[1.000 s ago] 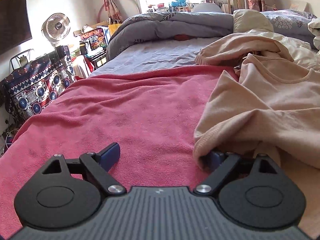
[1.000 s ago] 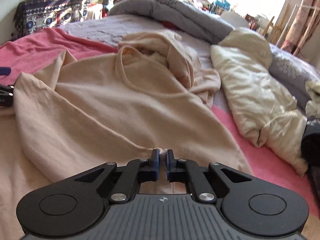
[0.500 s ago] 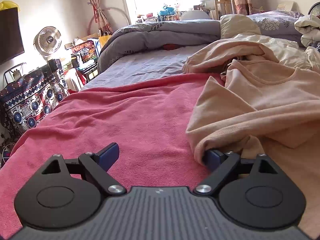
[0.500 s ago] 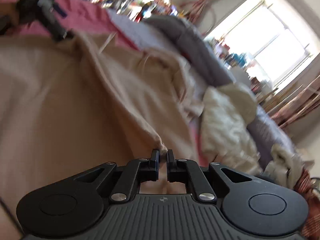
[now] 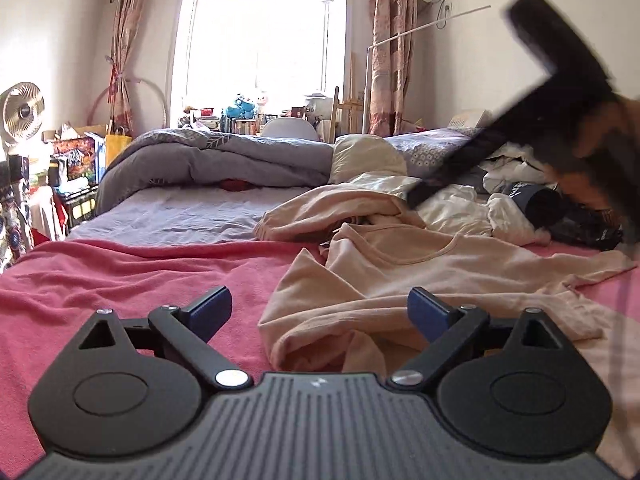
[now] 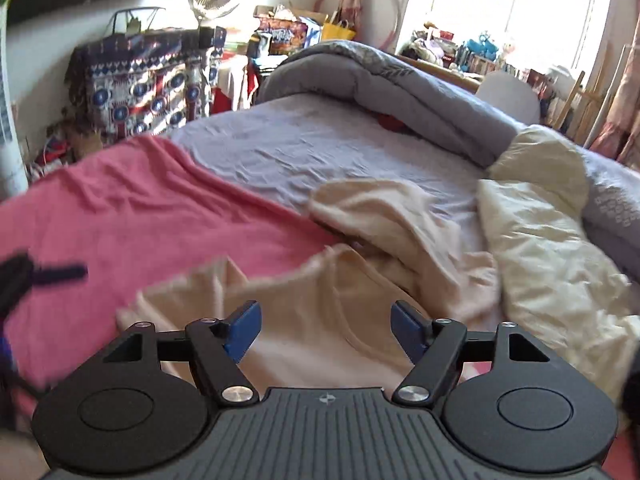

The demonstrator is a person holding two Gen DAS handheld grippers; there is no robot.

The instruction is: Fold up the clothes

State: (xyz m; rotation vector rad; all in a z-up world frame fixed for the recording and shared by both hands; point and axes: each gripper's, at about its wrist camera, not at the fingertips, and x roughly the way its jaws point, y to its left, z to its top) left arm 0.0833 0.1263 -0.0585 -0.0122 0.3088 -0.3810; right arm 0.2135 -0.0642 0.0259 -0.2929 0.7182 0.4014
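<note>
The pale peach long-sleeved cotton top (image 5: 424, 272) lies crumpled on the pink terry blanket (image 5: 132, 280) that covers the near part of the bed, its round neckline facing up and its body rucked into a thick fold at the near edge. Its long axis runs roughly from that near fold away toward the grey sheet (image 6: 320, 152), where a sleeve or hood bunches into a mound; the exact outline is hidden by the creases.

The left gripper (image 5: 320, 312) sits low, just before the near fold. Its blue-padded jaws are opening, spread wide either side of the bunched hem, with cloth lying between them but neither pad pressing on it. The right gripper (image 6: 326, 330) hangs above the neckline region, pointing down at it; its jaws too are opening, and nothing is pinched, the fabric being well below the pads. In the left wrist view this tool shows as a dark blurred shape at upper right.

Judged from these positions, the left gripper is the nearer to the hem and the right the nearer to the collar and far sleeve, so the garment lies ahead of both tools and needs spreading flat before any fold.

Beyond the top lie a cream crumpled quilt (image 6: 552, 240), a rolled grey duvet (image 6: 392, 92) and a heap of white and dark clothes (image 5: 532, 208). No container is in play.
</note>
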